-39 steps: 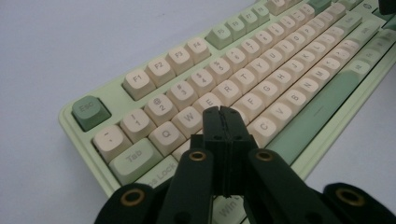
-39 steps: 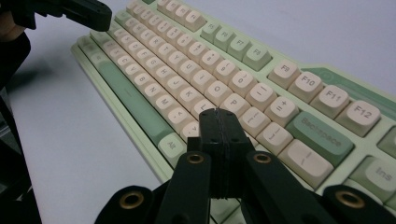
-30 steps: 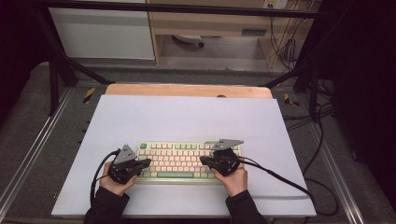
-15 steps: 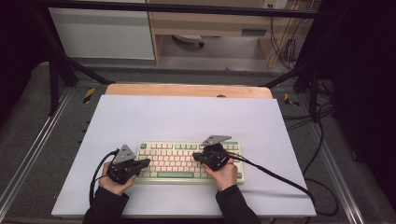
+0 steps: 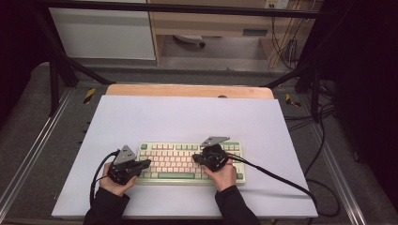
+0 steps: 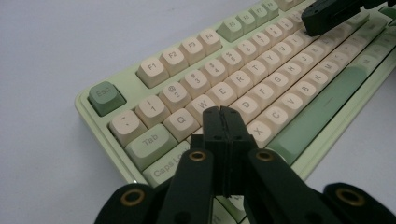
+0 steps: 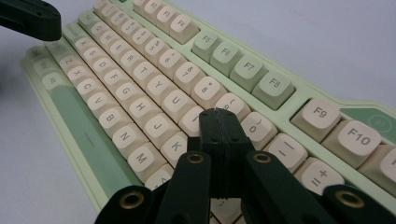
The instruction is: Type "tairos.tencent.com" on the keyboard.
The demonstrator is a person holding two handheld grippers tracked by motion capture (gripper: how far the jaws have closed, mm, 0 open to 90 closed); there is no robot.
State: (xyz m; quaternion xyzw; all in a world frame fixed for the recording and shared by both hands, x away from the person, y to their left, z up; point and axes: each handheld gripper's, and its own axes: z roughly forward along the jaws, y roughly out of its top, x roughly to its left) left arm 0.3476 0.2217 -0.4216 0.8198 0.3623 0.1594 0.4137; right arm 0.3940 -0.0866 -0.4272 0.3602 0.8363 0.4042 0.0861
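A green and cream mechanical keyboard (image 5: 190, 161) lies flat near the front middle of the table (image 5: 187, 122), its long side running left to right, on a pale lilac sheet that covers most of the tabletop. Its keycaps are cream with green modifiers, a green Esc key (image 6: 106, 97) at the far left corner and a long green space bar (image 6: 322, 109) along the near edge.

The left hand-held gripper (image 5: 143, 164) hangs over the keyboard's left end, its jaws pressed together with nothing between them; in the left gripper view (image 6: 223, 114) the tips sit just above the Q, W and A keys. The right hand-held gripper (image 5: 197, 158) is over the right half of the keyboard, jaws likewise closed and empty; in the right gripper view (image 7: 219, 114) the tips hover at the I, O and K keys, with whether they touch a keycap unclear. Each is held by a hand in a dark sleeve, the left hand (image 5: 115, 180) and the right hand (image 5: 224, 176), and a black cable (image 5: 281, 180) trails from the right one across the sheet.

A strip of bare wooden edge (image 5: 187, 90) shows beyond the sheet.
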